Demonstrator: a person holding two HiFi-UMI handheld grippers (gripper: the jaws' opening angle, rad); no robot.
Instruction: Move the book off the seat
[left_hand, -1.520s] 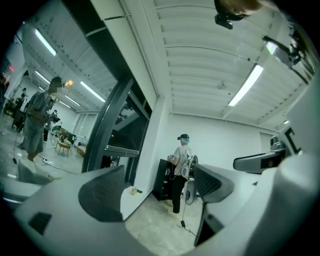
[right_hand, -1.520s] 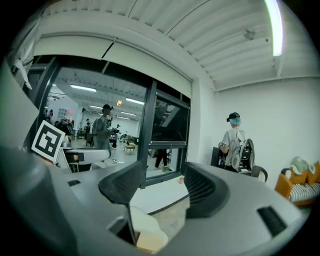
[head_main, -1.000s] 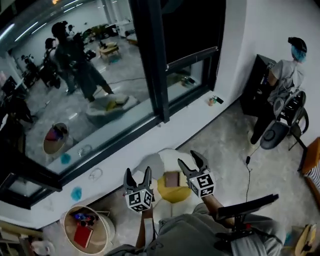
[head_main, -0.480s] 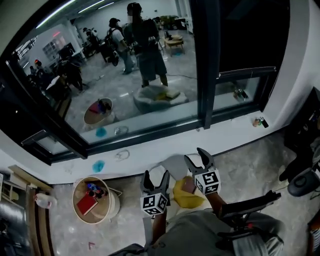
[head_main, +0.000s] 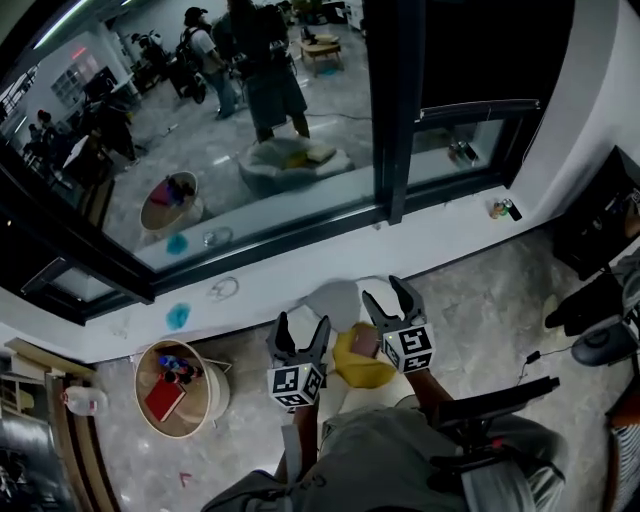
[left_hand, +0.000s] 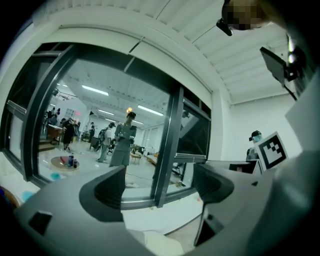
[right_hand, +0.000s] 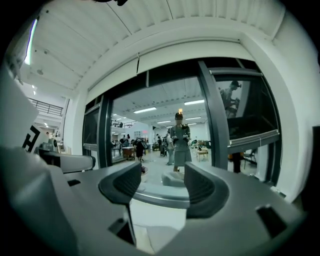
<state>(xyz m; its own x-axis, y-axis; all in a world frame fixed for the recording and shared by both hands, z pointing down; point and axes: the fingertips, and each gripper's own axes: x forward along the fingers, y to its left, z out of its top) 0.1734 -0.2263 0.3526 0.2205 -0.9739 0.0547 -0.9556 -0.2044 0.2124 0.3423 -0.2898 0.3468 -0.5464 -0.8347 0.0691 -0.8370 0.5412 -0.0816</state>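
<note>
The round tub (head_main: 217, 393) on the floor holds a red flat thing (head_main: 163, 398), perhaps a notebook, plus small items too blurred to name. The brown book (head_main: 366, 342) lies on the seat's yellow cushion (head_main: 352, 374), between the left tongs (head_main: 300, 335) and the right tongs (head_main: 387, 298), both spread wide and empty. Only the head view shows the book; the gripper views face the window (left_hand: 100, 135).

The black two-jawed left claw (head_main: 302, 335), topped by a marker cube, is held out in front of the person's torso, its jaws apart with nothing between them. The matching black right claw (head_main: 385, 300) is just beside it and slightly further forward, jaws likewise spread and empty. Both point away from the body.
</note>
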